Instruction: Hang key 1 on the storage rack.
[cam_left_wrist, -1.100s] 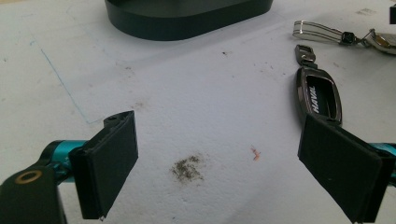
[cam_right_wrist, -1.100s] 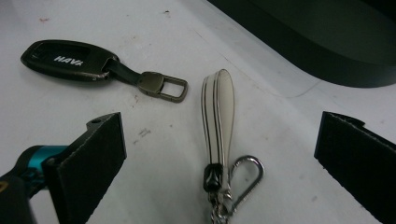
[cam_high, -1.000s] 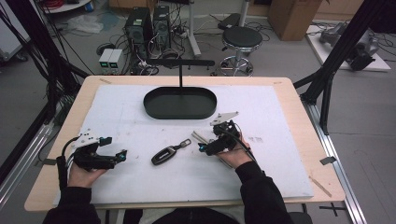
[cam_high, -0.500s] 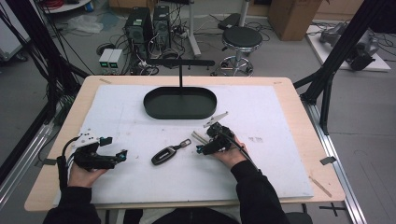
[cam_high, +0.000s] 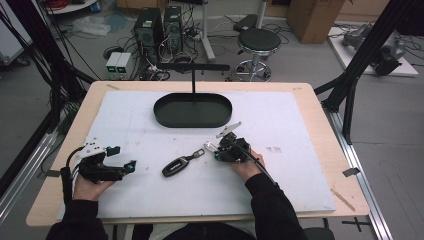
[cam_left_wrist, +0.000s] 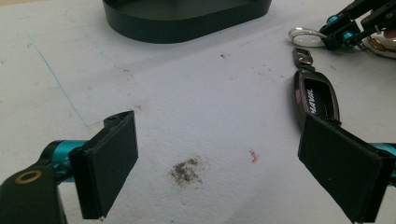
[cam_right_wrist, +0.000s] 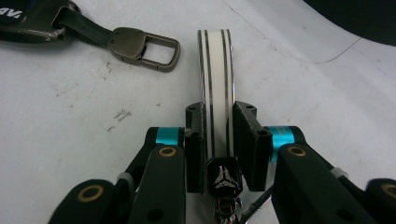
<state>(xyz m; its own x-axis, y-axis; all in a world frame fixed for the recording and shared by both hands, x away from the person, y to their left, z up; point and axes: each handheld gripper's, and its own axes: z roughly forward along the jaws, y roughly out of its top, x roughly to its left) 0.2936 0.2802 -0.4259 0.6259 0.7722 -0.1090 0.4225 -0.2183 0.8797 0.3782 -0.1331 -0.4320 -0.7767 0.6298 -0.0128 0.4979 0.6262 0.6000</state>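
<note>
A dark car key fob (cam_high: 176, 166) with a metal clasp (cam_right_wrist: 144, 44) lies flat on the white mat at mid-table. My right gripper (cam_high: 217, 151) is just right of it, shut on a white ring with thin dark stripes (cam_right_wrist: 215, 84). The ring stands on edge between the jaws, and its far end sits close to the clasp without touching it. At the table's left, my left gripper (cam_high: 131, 166) is open and holds nothing. In the left gripper view, the fob (cam_left_wrist: 317, 100) lies by its right jaw, with the ring (cam_left_wrist: 306, 36) and right gripper (cam_left_wrist: 348, 30) beyond.
A black oval tray (cam_high: 165, 117) with an upright T-shaped stand (cam_high: 192, 67) sits at the back middle of the mat. A grey smudge (cam_left_wrist: 186, 170) marks the mat between the left jaws. A stool and computer cases stand on the floor behind the table.
My right gripper, with the ring in it, has moved left and slightly nearer, closing on the fob's clasp. The left gripper and the fob have not moved.
</note>
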